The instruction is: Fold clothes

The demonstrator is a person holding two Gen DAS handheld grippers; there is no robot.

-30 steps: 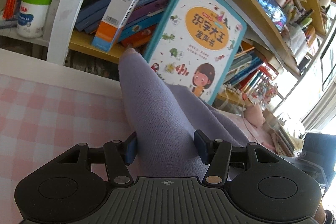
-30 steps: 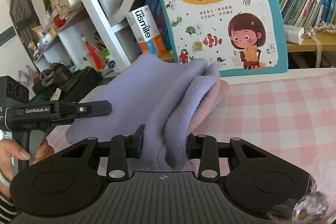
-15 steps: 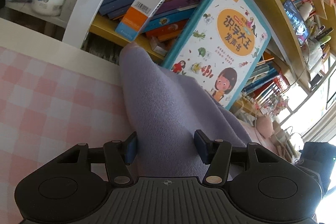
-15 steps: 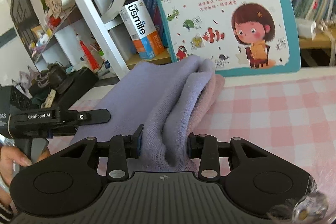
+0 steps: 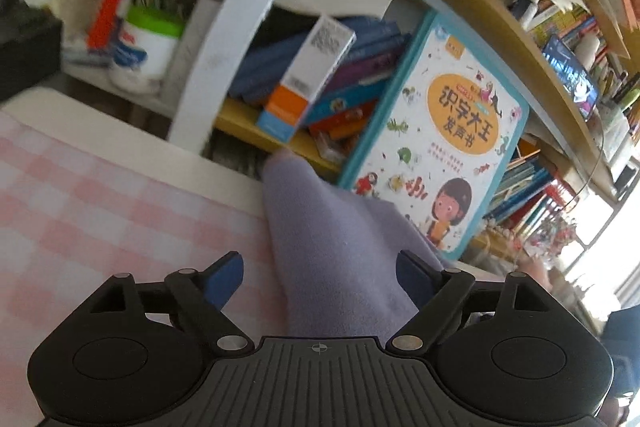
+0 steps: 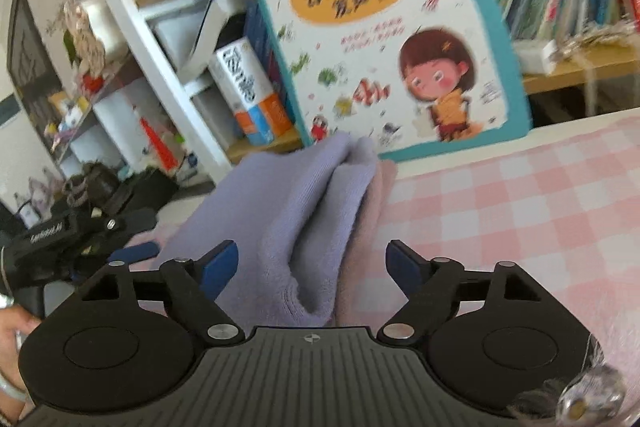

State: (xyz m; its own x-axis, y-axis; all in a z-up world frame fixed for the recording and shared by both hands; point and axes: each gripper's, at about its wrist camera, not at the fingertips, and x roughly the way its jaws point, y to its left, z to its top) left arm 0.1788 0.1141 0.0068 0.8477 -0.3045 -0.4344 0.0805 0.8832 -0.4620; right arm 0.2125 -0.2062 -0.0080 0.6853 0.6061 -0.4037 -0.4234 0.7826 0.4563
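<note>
A folded lilac knit garment (image 5: 332,247) lies on the pink checked tablecloth (image 5: 80,211), its far end near the shelf. My left gripper (image 5: 320,275) straddles its near end and its jaws are opening. The left pad stands clear of the cloth and the right pad sits beside it. In the right wrist view the garment (image 6: 304,219) shows as a doubled fold with a pink layer along its right edge. My right gripper (image 6: 312,267) is also opening, with both pads apart from the fold between them. The left gripper (image 6: 80,231) shows at the left, held by a hand (image 6: 12,327).
A large children's picture book (image 5: 440,155) (image 6: 380,39) leans on the bookshelf just behind the garment. A white and orange box (image 5: 308,79) and a green-lidded jar (image 5: 148,43) stand on the shelves. The checked tablecloth (image 6: 520,211) stretches to the right.
Both grippers were shut on the lilac garment; their jaws have now spread and let it go. Both views have shifted and are blurred.
</note>
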